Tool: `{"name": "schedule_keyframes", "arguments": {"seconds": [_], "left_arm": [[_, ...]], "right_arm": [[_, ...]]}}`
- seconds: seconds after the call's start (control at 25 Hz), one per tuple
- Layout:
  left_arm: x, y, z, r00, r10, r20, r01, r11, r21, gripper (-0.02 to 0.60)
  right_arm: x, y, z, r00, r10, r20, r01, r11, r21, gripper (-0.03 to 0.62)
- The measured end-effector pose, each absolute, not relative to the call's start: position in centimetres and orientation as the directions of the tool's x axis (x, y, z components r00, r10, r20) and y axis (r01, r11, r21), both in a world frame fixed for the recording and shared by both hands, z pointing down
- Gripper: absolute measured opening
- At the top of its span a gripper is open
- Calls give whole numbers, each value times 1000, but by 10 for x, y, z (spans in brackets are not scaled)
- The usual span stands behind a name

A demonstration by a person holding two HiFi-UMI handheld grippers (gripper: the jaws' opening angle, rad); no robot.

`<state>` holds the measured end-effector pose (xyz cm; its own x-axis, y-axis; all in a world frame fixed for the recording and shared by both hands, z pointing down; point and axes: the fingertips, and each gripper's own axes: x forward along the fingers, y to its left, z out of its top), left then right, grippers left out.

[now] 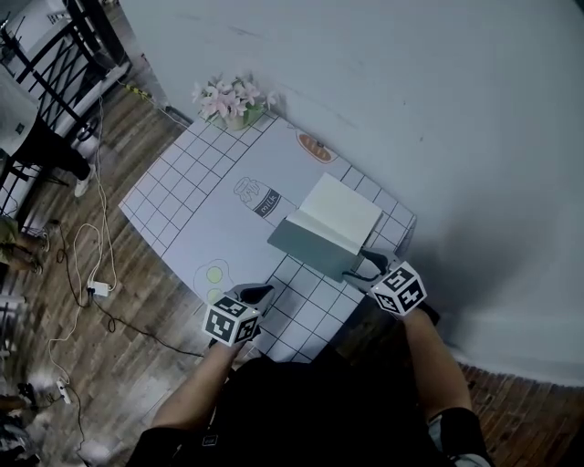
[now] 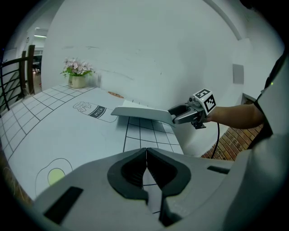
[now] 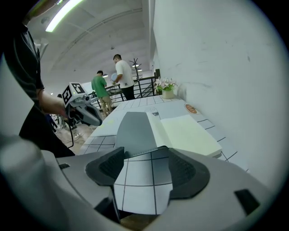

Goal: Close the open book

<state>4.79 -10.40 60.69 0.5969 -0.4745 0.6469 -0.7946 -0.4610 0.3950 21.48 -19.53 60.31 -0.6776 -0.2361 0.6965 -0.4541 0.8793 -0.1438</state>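
Head view: the open book [image 1: 342,212] lies near the tabletop's [image 1: 210,196] right edge, its grey cover [image 1: 315,244] raised. Left gripper view: my left gripper's [image 2: 146,155] jaws are pressed together, empty. Right gripper view: my right gripper's [image 3: 146,159] jaws gape wide at the cover's edge.

A plain white wall [image 1: 411,82] runs along the far and right sides, with a patch of red brick [image 1: 525,406] at its foot, near right. The dark wooden plank floor [image 1: 119,383] is crossed at left by white cables and a power strip [image 1: 96,290]. A table under a white grid-printed cloth [image 1: 173,196] stands against the wall. Black metal railings [image 1: 55,55] stand far left. A long ceiling strip light [image 3: 63,11] glows overhead.
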Motion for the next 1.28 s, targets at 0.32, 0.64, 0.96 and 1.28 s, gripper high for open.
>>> {"name": "schedule_keyframes", "arguments": {"seconds": [0.32, 0.64, 0.96, 1.28], "left_arm": [[39, -101, 606, 577, -491, 652, -812, -429, 396, 9], [41, -98, 609, 562, -493, 664, -824, -407, 395, 9], [52, -100, 608, 554, -494, 670, -830, -393, 396, 9], [48, -91, 613, 530, -501, 684, -847, -352, 398, 9]], "right_arm": [[211, -206, 584, -746, -247, 618, -429, 889, -163, 293], [220, -187, 603, -619, -126, 775, -171, 985, 24, 296], [228, -228, 606, -591, -229, 773, -221, 968, 118, 299], [226, -251, 608, -595, -301, 745, -275, 948, 163, 293]]}}
